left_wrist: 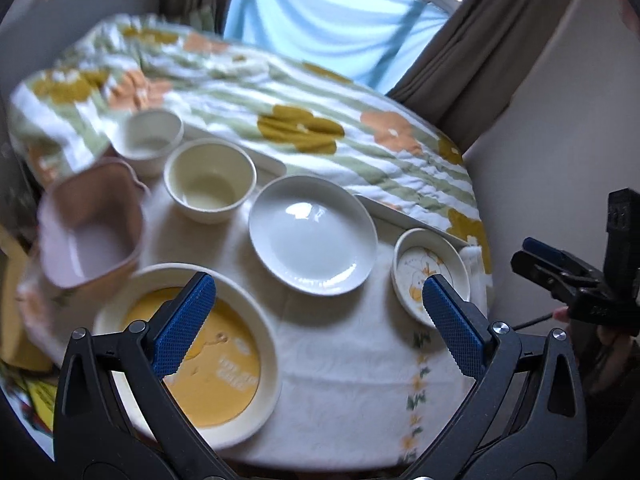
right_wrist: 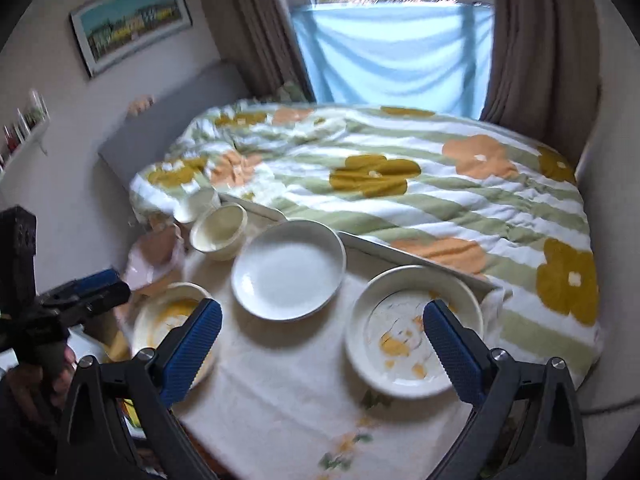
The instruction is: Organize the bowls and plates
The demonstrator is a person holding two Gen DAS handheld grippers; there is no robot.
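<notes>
Dishes stand on a white tablecloth [left_wrist: 340,352]. In the left wrist view: a yellow-centred plate [left_wrist: 188,364] near left, a pink square bowl [left_wrist: 90,224], a cream bowl [left_wrist: 210,180], a small white bowl [left_wrist: 150,134], a white deep plate [left_wrist: 314,234] and a small duck-print dish [left_wrist: 432,276]. My left gripper [left_wrist: 320,320] is open and empty above the cloth. In the right wrist view, my right gripper [right_wrist: 322,344] is open and empty, between the yellow plate [right_wrist: 168,320] and the duck-print dish [right_wrist: 414,330]; the white plate [right_wrist: 288,268] lies ahead.
A bed with a flowered quilt [right_wrist: 400,184] borders the table's far side. Curtains [right_wrist: 544,40] and a window stand behind. The right gripper's body shows at the right edge of the left wrist view [left_wrist: 580,280]; the left gripper shows at the left of the right wrist view [right_wrist: 72,296].
</notes>
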